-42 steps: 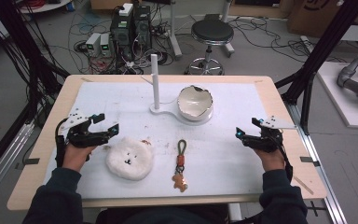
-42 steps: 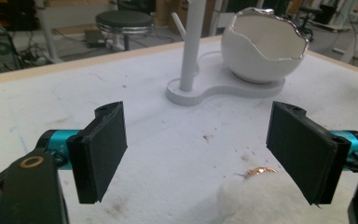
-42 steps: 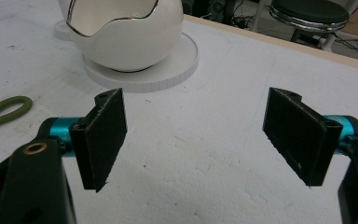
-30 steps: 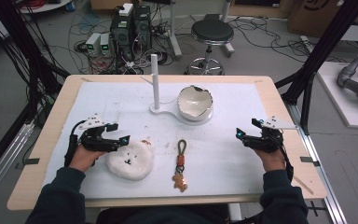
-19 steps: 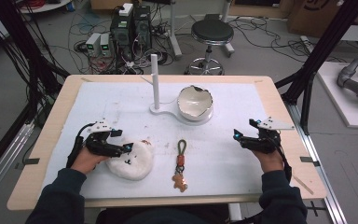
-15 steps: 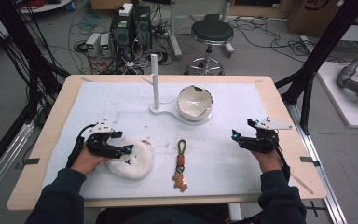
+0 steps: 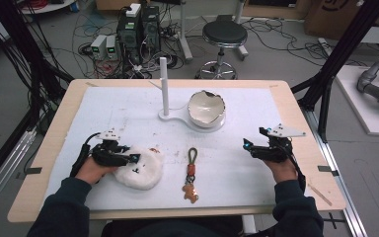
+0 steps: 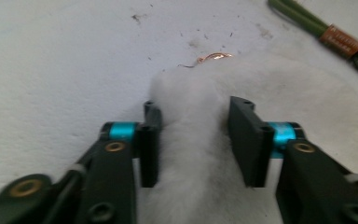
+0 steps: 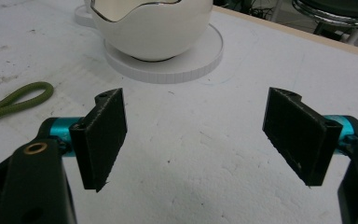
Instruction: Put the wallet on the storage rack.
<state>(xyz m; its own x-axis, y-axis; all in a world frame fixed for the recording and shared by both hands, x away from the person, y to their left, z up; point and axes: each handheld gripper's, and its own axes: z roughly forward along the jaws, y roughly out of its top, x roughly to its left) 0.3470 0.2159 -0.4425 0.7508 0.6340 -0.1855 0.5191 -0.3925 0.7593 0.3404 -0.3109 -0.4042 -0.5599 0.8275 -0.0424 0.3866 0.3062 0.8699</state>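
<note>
Left gripper [image 7: 128,158] sits at lower left of the high view, its tips on the left edge of the plush [image 7: 140,168]. Its jaws have just been closing. In the left gripper view a ridge of the plush [image 8: 191,140] fills the gap, both pads pressing into the white fur.

The plush lies on the white mat [image 7: 256,113], lower left of centre, just left of the keychain [image 7: 191,174] and apart from it. A green loop of the keychain [image 8: 298,18] shows at upper right of the left gripper view.

Right gripper [image 7: 256,148] rests at lower right of the high view, well apart from the plush. Its jaws stand wide over bare mat [image 9: 186,154]. The egg-shaped bowl [image 9: 151,25] on its round base stands beyond, at top centre.
</note>
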